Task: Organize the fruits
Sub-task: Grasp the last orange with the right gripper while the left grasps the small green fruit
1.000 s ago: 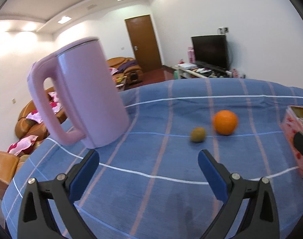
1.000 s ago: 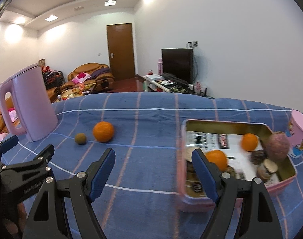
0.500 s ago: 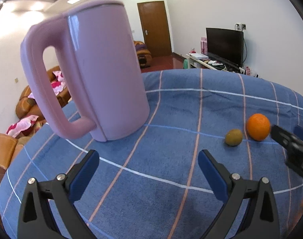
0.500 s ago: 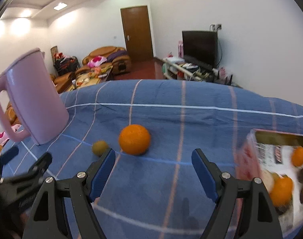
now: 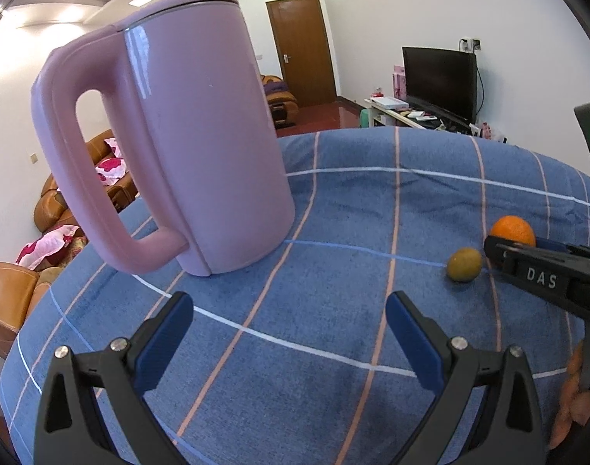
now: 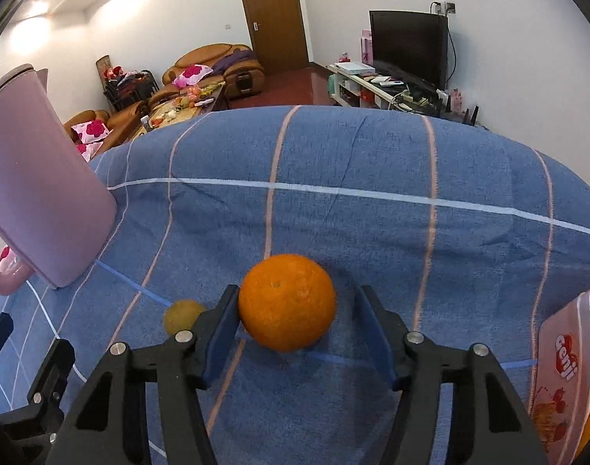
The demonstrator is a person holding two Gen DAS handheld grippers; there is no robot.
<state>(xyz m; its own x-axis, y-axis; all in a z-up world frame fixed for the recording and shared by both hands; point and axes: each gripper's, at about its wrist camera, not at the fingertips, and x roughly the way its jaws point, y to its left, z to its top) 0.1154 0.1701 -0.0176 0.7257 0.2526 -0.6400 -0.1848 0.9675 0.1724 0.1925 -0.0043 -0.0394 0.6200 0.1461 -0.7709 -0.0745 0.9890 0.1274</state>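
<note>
An orange lies on the blue checked tablecloth. My right gripper is open with the orange between its fingers; the left finger touches or nearly touches it, the right finger stands apart. A small green-brown fruit lies just left of the orange. In the left wrist view the orange and small fruit sit at the right, with the right gripper's finger beside them. My left gripper is open and empty above the cloth.
A tall pink kettle stands on the table's left part, also in the right wrist view. A pink tin holding fruit stands at the right edge. Sofas, a door and a TV lie beyond the table.
My right gripper moved forward and left to straddle the orange, and the tin slid to the right edge of its view. My left gripper drew closer to the kettle.
</note>
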